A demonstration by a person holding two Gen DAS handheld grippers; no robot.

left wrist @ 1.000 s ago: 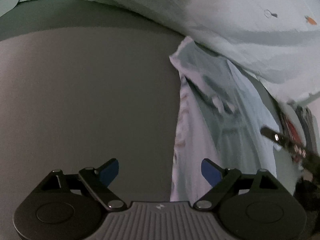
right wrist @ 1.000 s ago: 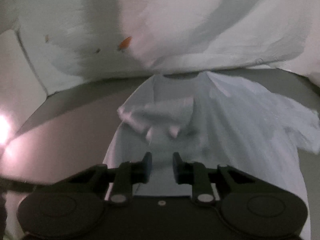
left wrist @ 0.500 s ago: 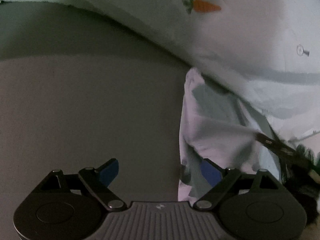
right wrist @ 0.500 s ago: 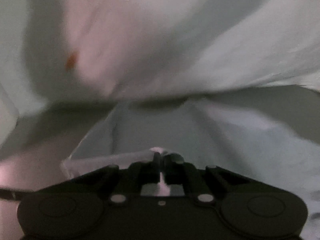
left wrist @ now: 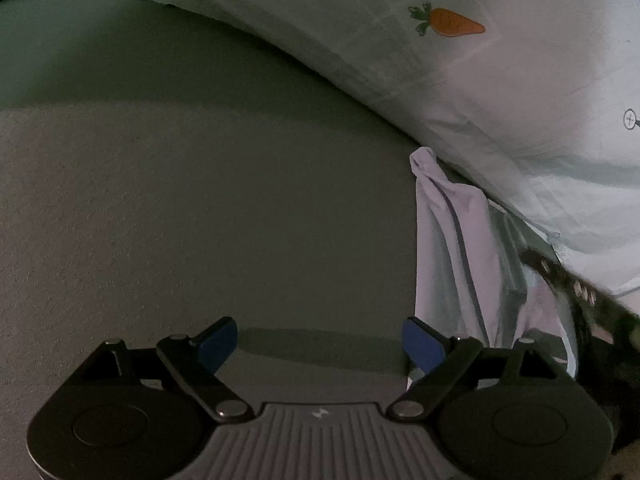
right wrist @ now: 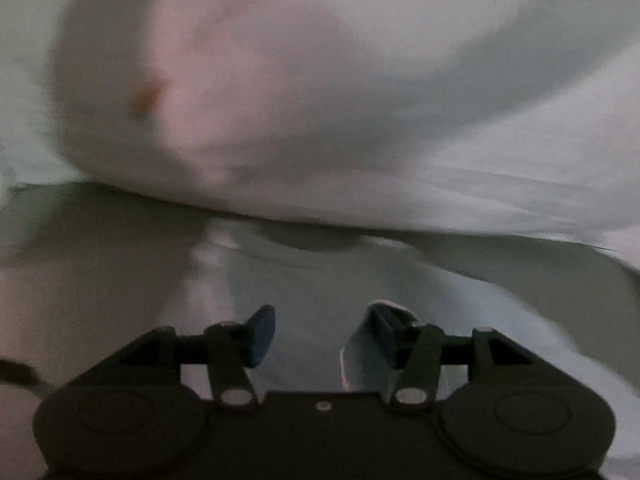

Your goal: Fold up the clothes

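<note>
Nearest to us, our left gripper point(left wrist: 320, 344) hovers low over the grey surface point(left wrist: 200, 220) with its blue-padded fingers spread wide and nothing between them. Its right finger sits just beside the edge of the pale garment point(left wrist: 452, 248), though we cannot tell whether they touch. Our right gripper point(right wrist: 320, 332) is also spread apart, hanging over that same garment point(right wrist: 304, 280); a flap of the cloth stands up against its right finger point(right wrist: 384, 328), but neither pad clamps it.

Further out, the garment lies on the grey surface to the right of our left gripper, its near part rumpled into long folds that narrow to a twisted tip. In the left wrist view a dark strap or cable point(left wrist: 568, 284) crosses its right side, too blurred to identify.

Beyond everything, a light sheet printed with carrots point(left wrist: 452, 24) billows across the far edge of both views, blurred in the right one.
</note>
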